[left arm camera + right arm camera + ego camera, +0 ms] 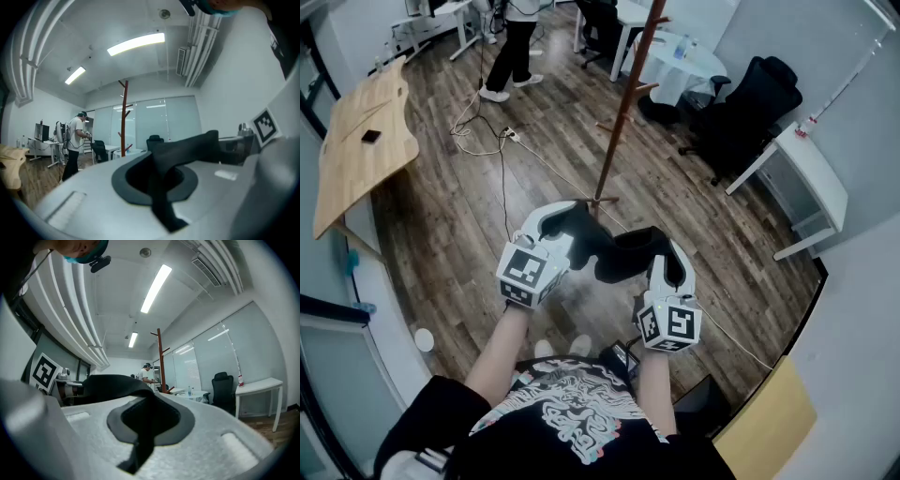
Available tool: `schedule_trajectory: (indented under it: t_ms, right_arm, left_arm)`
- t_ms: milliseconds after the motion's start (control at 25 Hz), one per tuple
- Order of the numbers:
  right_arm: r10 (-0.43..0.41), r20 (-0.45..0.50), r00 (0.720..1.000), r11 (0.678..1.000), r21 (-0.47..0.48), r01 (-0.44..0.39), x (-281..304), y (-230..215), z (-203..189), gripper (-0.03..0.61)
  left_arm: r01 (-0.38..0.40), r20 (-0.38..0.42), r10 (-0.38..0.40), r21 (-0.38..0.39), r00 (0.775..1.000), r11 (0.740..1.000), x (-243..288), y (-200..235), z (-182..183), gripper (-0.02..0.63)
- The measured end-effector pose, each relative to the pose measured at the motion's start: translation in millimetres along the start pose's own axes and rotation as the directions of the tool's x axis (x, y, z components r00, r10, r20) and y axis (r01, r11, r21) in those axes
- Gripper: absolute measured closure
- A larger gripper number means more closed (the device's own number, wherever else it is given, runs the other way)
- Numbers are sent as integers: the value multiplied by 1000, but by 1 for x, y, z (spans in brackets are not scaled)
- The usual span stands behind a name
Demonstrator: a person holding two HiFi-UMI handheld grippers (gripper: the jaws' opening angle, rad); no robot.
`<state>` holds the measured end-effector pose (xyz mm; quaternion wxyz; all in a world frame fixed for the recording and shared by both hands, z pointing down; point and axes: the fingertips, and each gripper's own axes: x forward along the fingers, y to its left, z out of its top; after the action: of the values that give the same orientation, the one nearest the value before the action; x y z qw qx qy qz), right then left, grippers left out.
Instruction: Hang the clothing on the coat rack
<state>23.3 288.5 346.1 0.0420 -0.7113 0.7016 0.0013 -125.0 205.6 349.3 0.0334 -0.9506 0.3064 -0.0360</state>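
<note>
A black piece of clothing (619, 253) is stretched between my two grippers, above the wood floor. My left gripper (569, 218) is shut on its left end, and my right gripper (672, 261) is shut on its right end. In the left gripper view the black clothing (187, 145) runs into the closed seam of the left gripper (158, 190). The right gripper view shows the same: the dark clothing (112, 383) is pinched in the right gripper (144, 430). The brown wooden coat rack (623, 103) stands just ahead of me, bare; it also shows as the coat rack (124, 117) and the coat rack (160, 359).
A light wooden table (361, 141) is at the left. A black office chair (750, 103) and a white desk (816, 169) stand at the right, and a round white table (675, 61) behind the rack. A person (511, 47) stands farther off. Cables (487, 131) trail over the floor.
</note>
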Motion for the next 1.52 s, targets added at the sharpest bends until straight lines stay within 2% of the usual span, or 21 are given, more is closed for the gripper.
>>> schedule_trajectory:
  t_ms: [640, 1200, 1520]
  right_arm:
    - [21, -6, 1000, 1000, 23, -21, -8, -22, -6, 566]
    - [118, -12, 993, 992, -42, -118, 2, -24, -11, 566]
    - [123, -28, 992, 991, -39, -124, 26, -41, -20, 566]
  left_arm:
    - [-7, -21, 7, -11, 1000, 1000, 14, -22, -5, 616]
    - [-98, -14, 97, -47, 995, 994, 25, -29, -6, 615]
    - [-127, -37, 125, -55, 991, 990, 42, -14, -12, 616]
